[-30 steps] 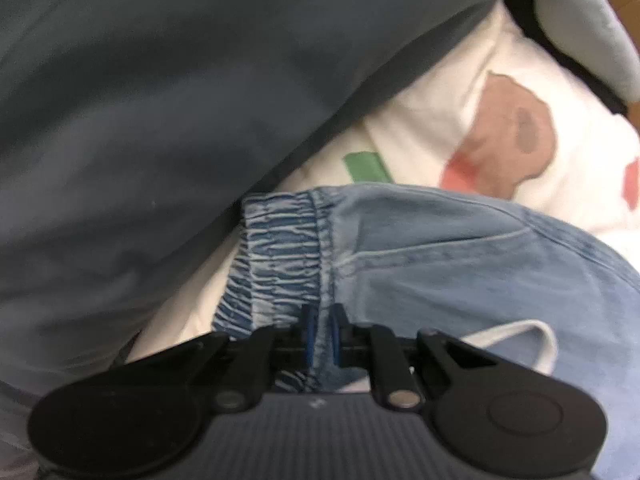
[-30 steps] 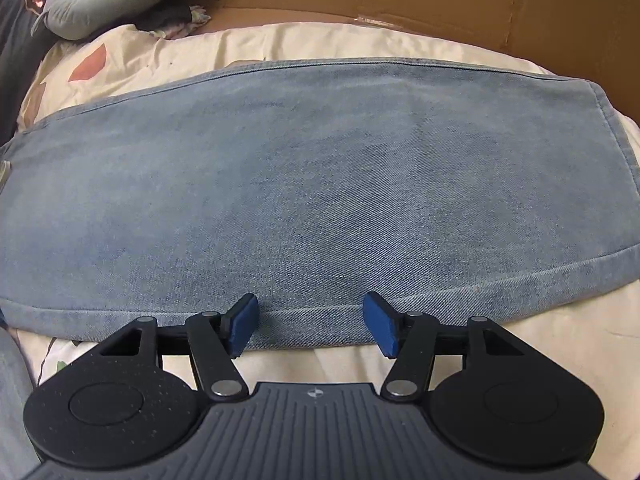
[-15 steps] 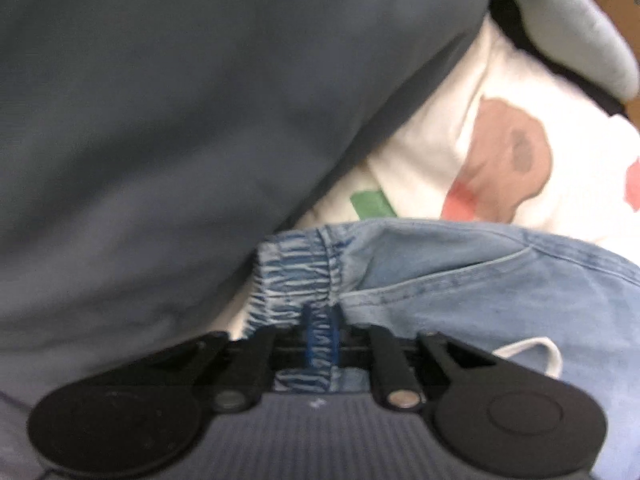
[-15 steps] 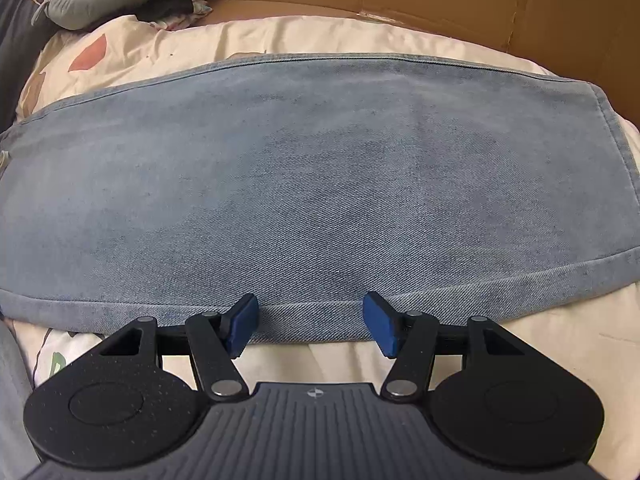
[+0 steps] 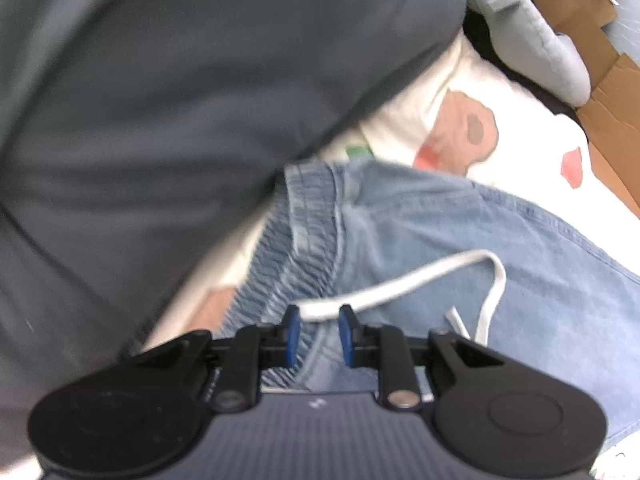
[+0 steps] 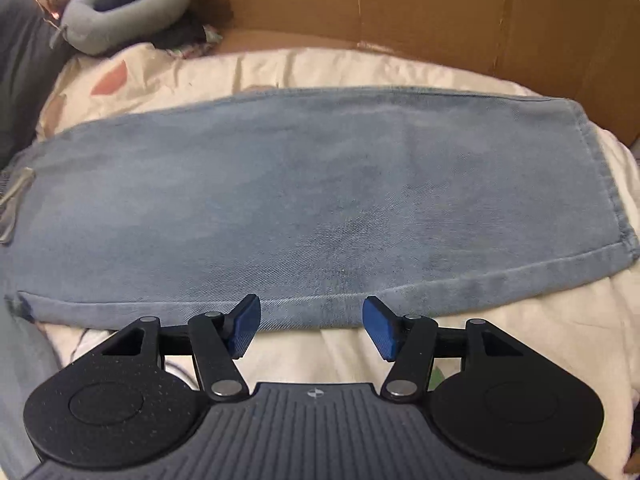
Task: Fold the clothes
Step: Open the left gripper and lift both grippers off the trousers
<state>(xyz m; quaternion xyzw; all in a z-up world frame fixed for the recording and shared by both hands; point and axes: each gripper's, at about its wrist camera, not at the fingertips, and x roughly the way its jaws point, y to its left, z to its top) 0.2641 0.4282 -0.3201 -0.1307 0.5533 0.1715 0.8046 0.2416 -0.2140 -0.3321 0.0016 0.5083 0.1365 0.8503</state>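
Light blue jeans point(image 6: 320, 200) lie flat across the bed, leg hem to the right and waist to the left. My right gripper point(image 6: 312, 328) hovers open over their near edge, nothing between its blue pads. In the left wrist view the jeans point(image 5: 500, 248) show their gathered elastic waistband point(image 5: 304, 216) and a white drawstring point(image 5: 420, 276) looped on top. My left gripper point(image 5: 320, 336) stands just above the waistband with its pads a little apart. The drawstring's end lies at the tips, and the pads do not press on it.
A cream sheet with red and brown prints point(image 6: 440, 344) covers the bed. Cardboard walls point(image 6: 440, 8) run along the far side. A grey neck pillow point(image 6: 128, 16) lies at the far left corner. A person's dark grey clothing point(image 5: 180, 100) fills the left of the left wrist view.
My left gripper, shut on the waistband a second ago, has parted its pads, let go and shifted along the waist to the drawstring. The right gripper has risen a little, still open.
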